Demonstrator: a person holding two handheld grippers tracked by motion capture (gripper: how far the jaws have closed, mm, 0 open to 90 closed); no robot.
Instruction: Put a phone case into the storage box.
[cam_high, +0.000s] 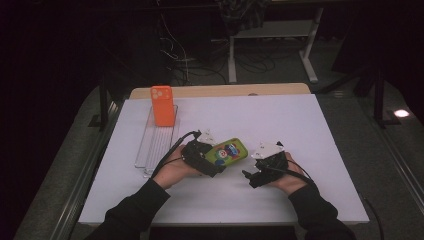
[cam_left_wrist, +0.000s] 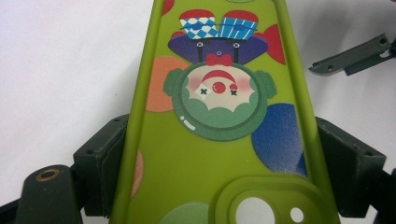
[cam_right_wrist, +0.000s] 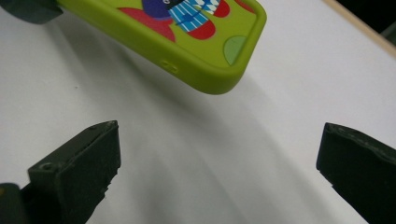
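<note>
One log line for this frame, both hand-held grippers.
left hand-held gripper: shut on green phone case | right hand-held gripper: open, empty, beside case | orange phone case: upright in clear rack

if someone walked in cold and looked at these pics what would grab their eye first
Probably the lime-green phone case with a cartoon clown print, gripped across its sides by the left hand-held gripper near the middle of the white table. Next, the bright orange phone case standing upright at the far end of a clear rack on the table's left. The right hand-held gripper sits open and empty just right of the green case.
</note>
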